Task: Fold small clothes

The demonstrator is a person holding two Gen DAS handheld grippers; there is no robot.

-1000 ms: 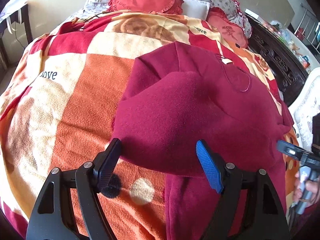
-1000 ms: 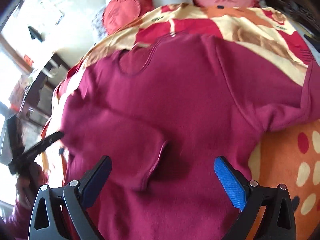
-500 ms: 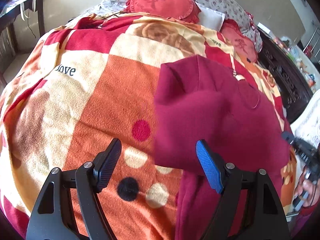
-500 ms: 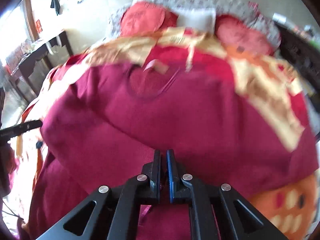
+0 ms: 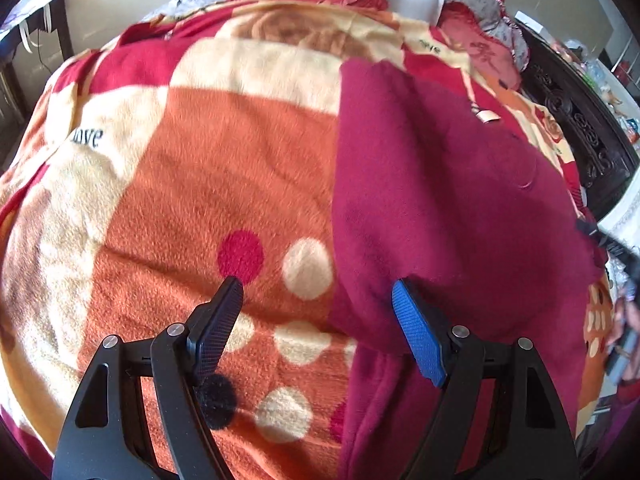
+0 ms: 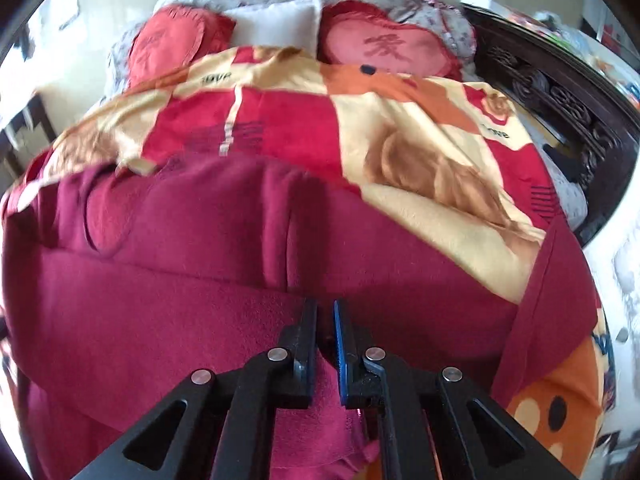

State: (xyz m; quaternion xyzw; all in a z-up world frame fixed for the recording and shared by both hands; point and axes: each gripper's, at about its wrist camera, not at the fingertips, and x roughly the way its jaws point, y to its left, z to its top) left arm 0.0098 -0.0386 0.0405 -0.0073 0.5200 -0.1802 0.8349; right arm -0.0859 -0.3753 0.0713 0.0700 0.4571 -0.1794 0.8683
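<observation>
A dark red fleece sweater point(image 5: 440, 200) lies on a patterned blanket point(image 5: 224, 168), its left sleeve folded over the body. My left gripper point(image 5: 318, 320) is open and empty, low over the blanket at the sweater's left edge. Its blue finger touches the folded cloth. In the right wrist view the sweater point(image 6: 200, 280) fills the lower half. My right gripper point(image 6: 325, 332) is shut on a pinch of the sweater's cloth near its right side. The right sleeve point(image 6: 540, 300) hangs off to the right.
Red heart-shaped cushions point(image 6: 384, 48) and a white pillow point(image 6: 280, 24) lie at the head of the bed. A dark carved bed frame point(image 6: 560, 96) runs along the right side. A dark table point(image 5: 24, 60) stands at the far left.
My left gripper has drifted left, off the sweater's folded sleeve, and stays open. My right gripper closed on the sweater's cloth and has moved forward along its right side.
</observation>
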